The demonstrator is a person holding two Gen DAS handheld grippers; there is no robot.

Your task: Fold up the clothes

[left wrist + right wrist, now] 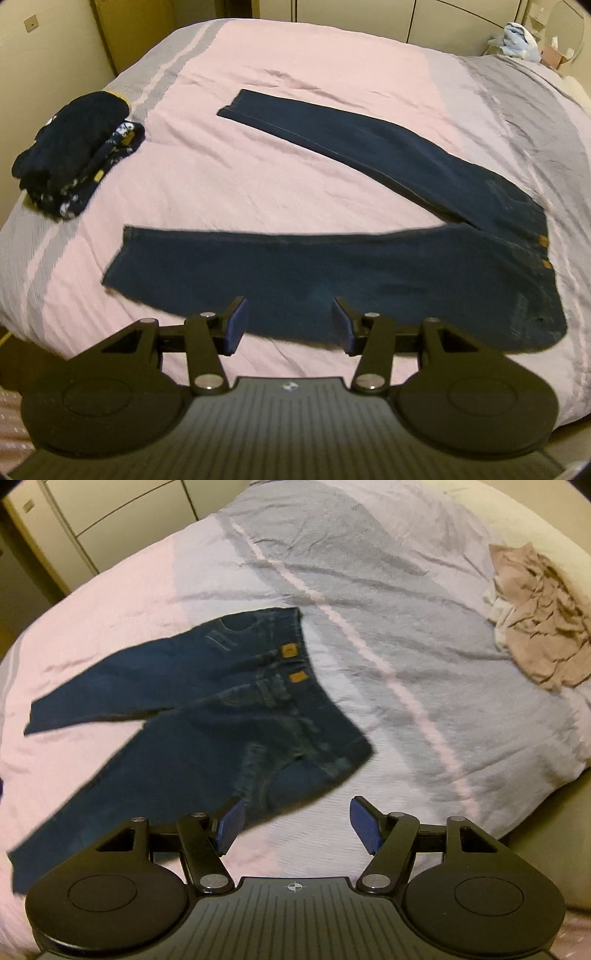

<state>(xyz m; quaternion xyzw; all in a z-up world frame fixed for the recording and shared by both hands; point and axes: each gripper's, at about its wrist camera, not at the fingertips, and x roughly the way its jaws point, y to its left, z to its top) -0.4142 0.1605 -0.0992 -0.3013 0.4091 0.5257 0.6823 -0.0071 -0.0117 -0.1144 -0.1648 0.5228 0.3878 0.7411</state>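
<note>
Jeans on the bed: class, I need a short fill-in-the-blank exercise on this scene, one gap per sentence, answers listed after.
1. The jeans lie spread on the bed with both legs apart, forming a ____ shape.
2. The folded stack of dark clothes sits on the ____ side in the left wrist view.
3. The crumpled garment near the bed's far right edge is ____ in colour.
4. Both the left tool and the right tool are ____ and hold nothing.

Answers: V; left; beige; open

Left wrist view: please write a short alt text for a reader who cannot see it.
Dark blue jeans lie flat on a pink and grey bedspread, legs spread in a V. The open left gripper hovers above the near leg, and folded dark clothes sit at the left.
</note>
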